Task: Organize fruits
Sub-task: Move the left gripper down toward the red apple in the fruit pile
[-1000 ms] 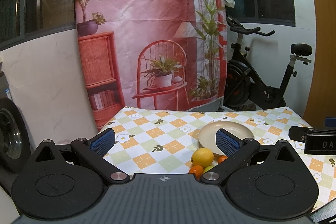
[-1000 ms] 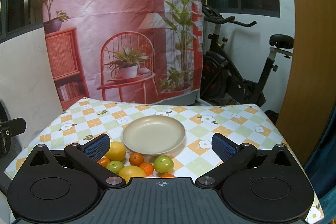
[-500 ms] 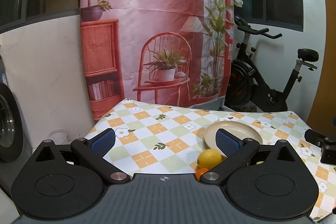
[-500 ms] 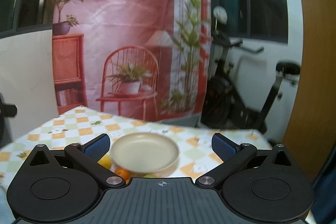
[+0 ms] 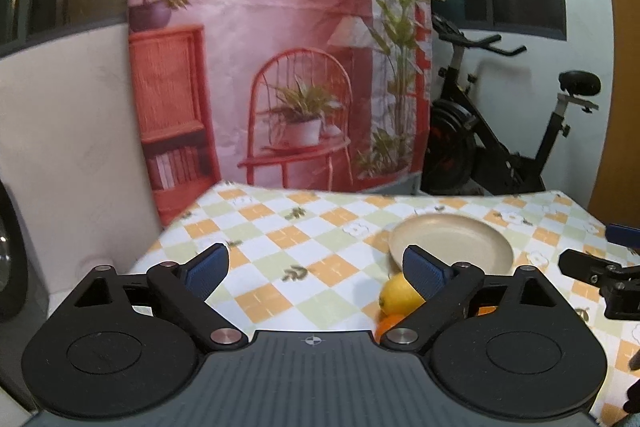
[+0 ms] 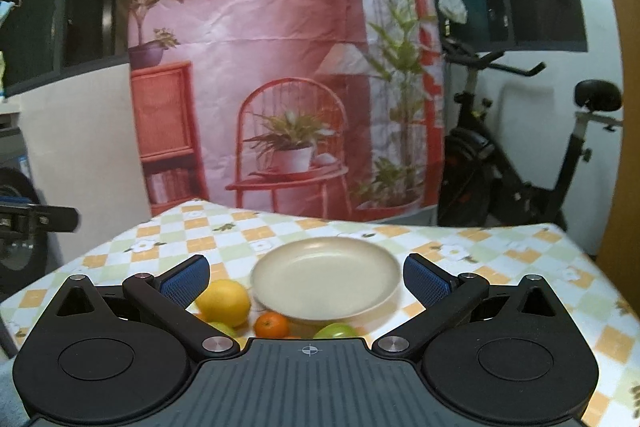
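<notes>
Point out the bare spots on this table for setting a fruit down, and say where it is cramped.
The plate is empty. The checked cloth is bare from the plate's left to the table's left edge, and again right of the plate toward the far corner. It is crowded at the plate's near rim: lemon, small orange and green fruit cluster there.

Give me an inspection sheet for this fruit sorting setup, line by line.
Surface: table under a checked cloth with flowers.
Job's things: empty plate; lemon, orange and green fruit in front of it, partly hidden.
Clutter: nothing seen.
Grippers: left gripper open, jaws have just been closing a little, nothing between them; right gripper open, holding nothing.
Cables: nothing seen.
Surroundings: printed backdrop, exercise bike.
</notes>
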